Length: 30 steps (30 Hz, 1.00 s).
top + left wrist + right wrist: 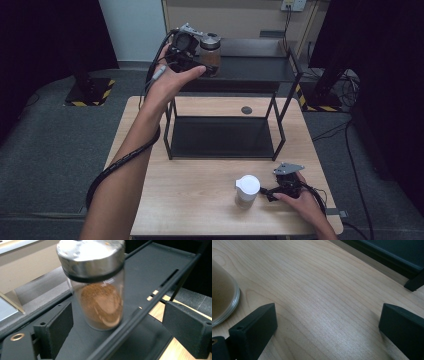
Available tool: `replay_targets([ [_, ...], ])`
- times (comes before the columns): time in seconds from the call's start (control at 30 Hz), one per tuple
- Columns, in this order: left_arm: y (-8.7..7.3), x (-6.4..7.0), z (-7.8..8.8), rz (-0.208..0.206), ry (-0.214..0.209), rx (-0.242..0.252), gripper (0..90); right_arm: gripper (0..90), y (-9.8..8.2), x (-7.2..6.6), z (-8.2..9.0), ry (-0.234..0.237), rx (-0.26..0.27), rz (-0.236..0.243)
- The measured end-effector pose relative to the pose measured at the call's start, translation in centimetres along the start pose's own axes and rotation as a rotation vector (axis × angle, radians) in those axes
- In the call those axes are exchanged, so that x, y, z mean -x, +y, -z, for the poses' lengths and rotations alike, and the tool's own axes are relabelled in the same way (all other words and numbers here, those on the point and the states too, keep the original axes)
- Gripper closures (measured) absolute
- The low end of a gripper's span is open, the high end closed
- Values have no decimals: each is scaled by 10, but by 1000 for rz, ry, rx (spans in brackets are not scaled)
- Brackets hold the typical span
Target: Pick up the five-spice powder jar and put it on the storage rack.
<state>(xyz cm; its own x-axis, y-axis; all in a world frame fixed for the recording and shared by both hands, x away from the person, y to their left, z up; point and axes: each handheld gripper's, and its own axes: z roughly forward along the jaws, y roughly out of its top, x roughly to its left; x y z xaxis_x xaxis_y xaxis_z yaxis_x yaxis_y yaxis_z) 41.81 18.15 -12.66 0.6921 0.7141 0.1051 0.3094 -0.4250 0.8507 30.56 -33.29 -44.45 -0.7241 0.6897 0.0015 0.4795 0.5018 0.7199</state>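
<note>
A glass jar (210, 50) with a metal lid and brown powder inside stands upright on the top shelf of a black metal rack (255, 67). My left gripper (197, 59) is held up at that shelf, just left of the jar. In the left gripper view the jar (97, 290) stands ahead of the gripper (122, 325), whose jaws are wide apart and not touching it. A second jar (247, 187) with a white lid stands on the wooden table near the front. My right gripper (267, 192) rests just right of it, open. In the right gripper view this jar (222, 297) lies outside the left jaw.
The rack's lower shelf (220, 137) sits on the wooden table (200, 210) and is bare. A front rail of the rack (140, 315) crosses between the left gripper's jaws. A small dark round disc (246, 110) lies on the table behind the rack.
</note>
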Motion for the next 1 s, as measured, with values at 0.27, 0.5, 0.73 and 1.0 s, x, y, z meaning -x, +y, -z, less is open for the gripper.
replay_targets([
  [0.27,-12,12,12,-81,-36,37,92,20,0,0,0,0,-2,-1],
  [0.5,-27,12,18,-119,-59,100,93,18,1,0,0,0,-3,-1],
  [0.73,-36,7,15,-203,-116,114,93,18,1,0,0,0,-3,-1],
  [1.0,-38,8,8,-278,-164,107,97,17,1,0,0,1,-3,-2],
])
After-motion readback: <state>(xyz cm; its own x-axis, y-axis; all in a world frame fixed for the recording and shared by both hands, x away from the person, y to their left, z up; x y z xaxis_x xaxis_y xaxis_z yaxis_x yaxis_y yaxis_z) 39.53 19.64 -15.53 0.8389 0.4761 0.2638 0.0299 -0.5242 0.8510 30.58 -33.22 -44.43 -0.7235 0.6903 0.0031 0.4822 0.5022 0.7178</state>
